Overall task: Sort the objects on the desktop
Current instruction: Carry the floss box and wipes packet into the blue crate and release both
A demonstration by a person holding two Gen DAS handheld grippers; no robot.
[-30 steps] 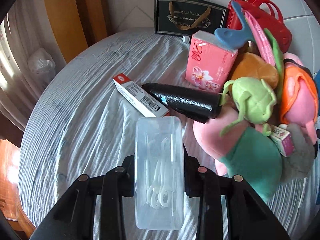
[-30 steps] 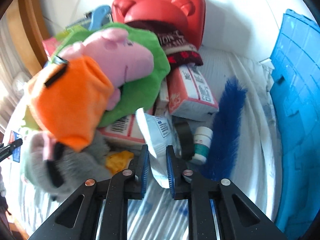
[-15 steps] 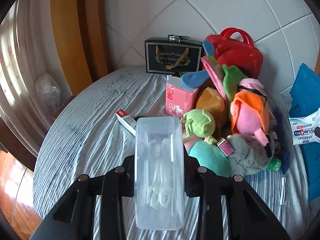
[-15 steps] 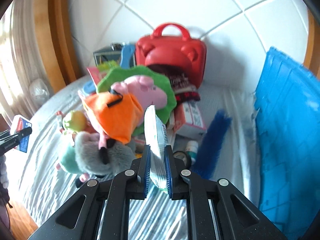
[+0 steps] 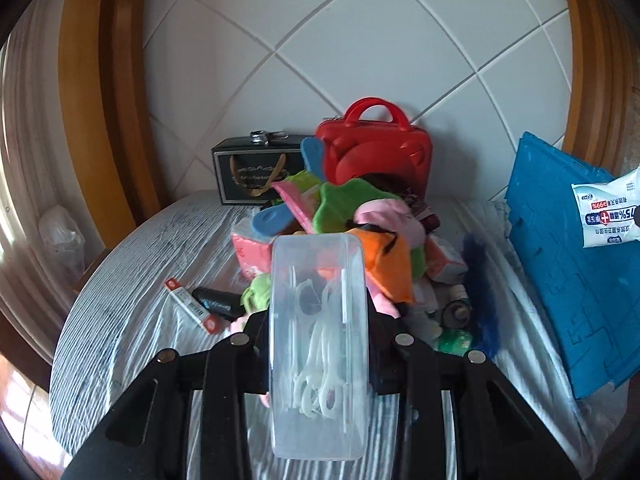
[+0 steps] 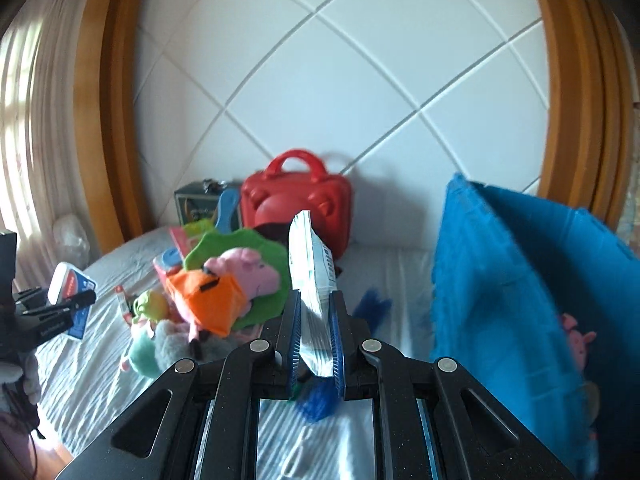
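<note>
surface: striped white cloth (image 5: pixel 132 280) over a round table, tiled wall behind, wood frame either side
pile: we see mixed clutter heaped mid-table, with plush pig (image 6: pixel 244 268) in orange, tissue pack (image 5: pixel 252 252), red case (image 5: pixel 376 156) at the back by the wall, black gift box (image 5: pixel 256 174) beside it
blue crate: blue crate (image 6: pixel 520 280) stands at the right edge of the table, a small pink toy (image 6: pixel 576 336) already inside; we take it as the drop bin
left gripper: left gripper (image 5: pixel 320 340) clamped on a clear floss box (image 5: pixel 318 348), white floss picks visible inside, box held lengthwise and clear of the cloth
right gripper: right gripper (image 6: pixel 314 340) nearly closed, pinching a wipes pack (image 6: pixel 312 280) edge-on, pack standing up between the blue pads, off the table
step: we judge both picks done, both items in carry above the pile, no drop yet
next move: we'd swing the wipes pack across over the crate opening and let go there; floss box needs its own spot, which we cannot tell from here
care: thin soft pack may slip or fold in the pinch; crate wall leans, so we'd clear its rim before letting go
</note>
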